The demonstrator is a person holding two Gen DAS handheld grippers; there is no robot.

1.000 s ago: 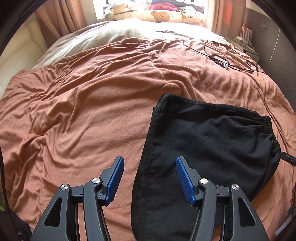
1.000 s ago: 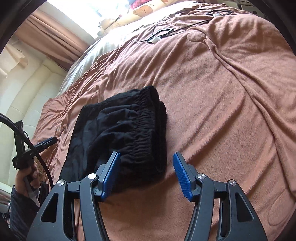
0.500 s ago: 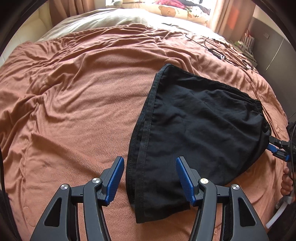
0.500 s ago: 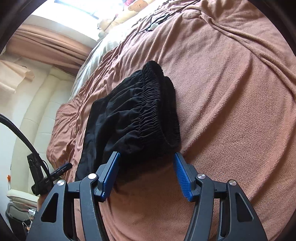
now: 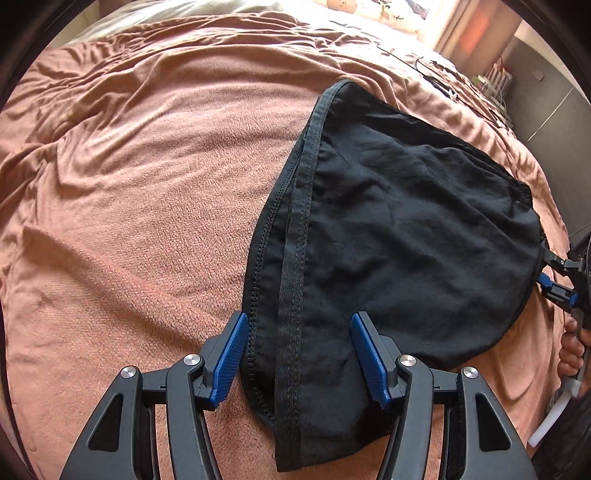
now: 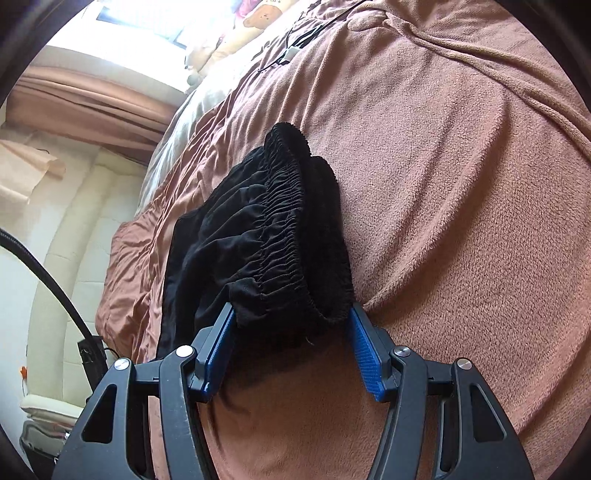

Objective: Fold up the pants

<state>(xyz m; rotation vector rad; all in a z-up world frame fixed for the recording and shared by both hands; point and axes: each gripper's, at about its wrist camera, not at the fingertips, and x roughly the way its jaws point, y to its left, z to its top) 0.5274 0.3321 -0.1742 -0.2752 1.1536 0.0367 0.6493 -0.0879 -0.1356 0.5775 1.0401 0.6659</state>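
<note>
On the bed, over its rumpled brown blanket (image 5: 155,206), I see the black pants (image 5: 406,236) lying folded into a flat, wide bundle. From my left wrist view, the left tool (image 5: 300,354) points steeply down at the hem end, its blue pads spread apart with the stitched hem edge (image 5: 291,258) between them; the left pad sits just beside the outer seam and the right pad over the cloth, and neither pad presses the fabric, so I read this tool as open. At the right edge of that view the right tool (image 5: 554,277) shows at the far end of the pants, with part of a hand (image 5: 570,350) below it. From my right wrist view, the right tool (image 6: 291,347) is at the gathered elastic waistband (image 6: 295,236), its jaws standing wide on either side of the near corner of the band; the fabric lies between the pads without being pinched, so it too is open. Pillows (image 6: 243,29) and curtains (image 6: 92,107) lie beyond, near the bright window, and thin cables (image 5: 436,77) trail across the blanket's far side.
</note>
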